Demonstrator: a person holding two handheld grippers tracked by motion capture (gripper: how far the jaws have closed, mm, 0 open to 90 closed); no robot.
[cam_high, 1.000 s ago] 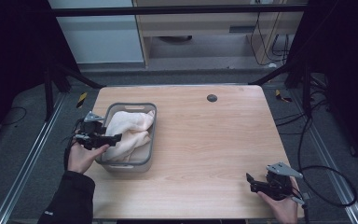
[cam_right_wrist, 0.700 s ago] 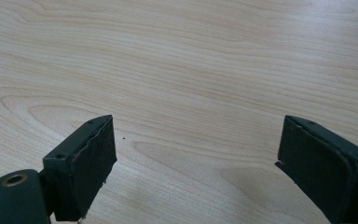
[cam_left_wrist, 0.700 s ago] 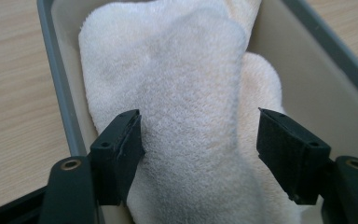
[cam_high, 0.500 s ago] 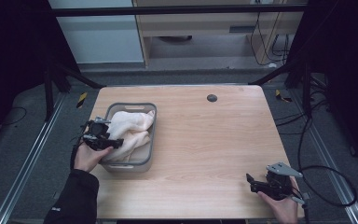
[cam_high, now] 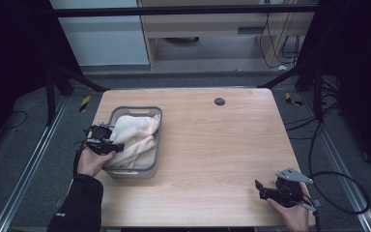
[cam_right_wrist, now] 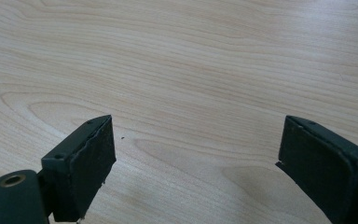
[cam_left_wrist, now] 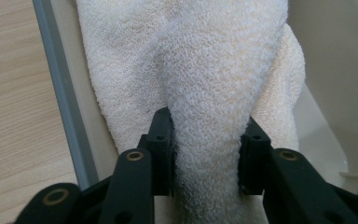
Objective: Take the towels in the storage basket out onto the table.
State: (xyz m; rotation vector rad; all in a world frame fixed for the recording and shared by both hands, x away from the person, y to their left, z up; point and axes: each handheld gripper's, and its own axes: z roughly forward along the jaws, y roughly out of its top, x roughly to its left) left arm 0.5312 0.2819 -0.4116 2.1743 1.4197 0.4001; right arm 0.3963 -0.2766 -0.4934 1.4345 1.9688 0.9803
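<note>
A cream terry towel [cam_high: 134,135] lies bunched in a grey plastic bin [cam_high: 157,140] on the left part of the wooden table. My left gripper [cam_high: 118,146] reaches over the bin's left side, and its jaws have just been closing. In the left gripper view both pads press on a thick fold of the towel [cam_left_wrist: 214,107] between them, so my left gripper [cam_left_wrist: 207,154] is shut on it. My right gripper [cam_high: 259,189] rests near the table's front right corner. In its own view, my right gripper [cam_right_wrist: 193,154] stands open with bare wood between the pads.
A small dark round hole [cam_high: 219,101] sits near the table's far edge. Bare tabletop [cam_high: 222,145] stretches between the bin and the right gripper. Cables [cam_high: 338,183] trail on the floor to the right of the table.
The left hand has come down and toward the bin, and its jaws have closed on a fold of the towel. The right hand has kept still.
</note>
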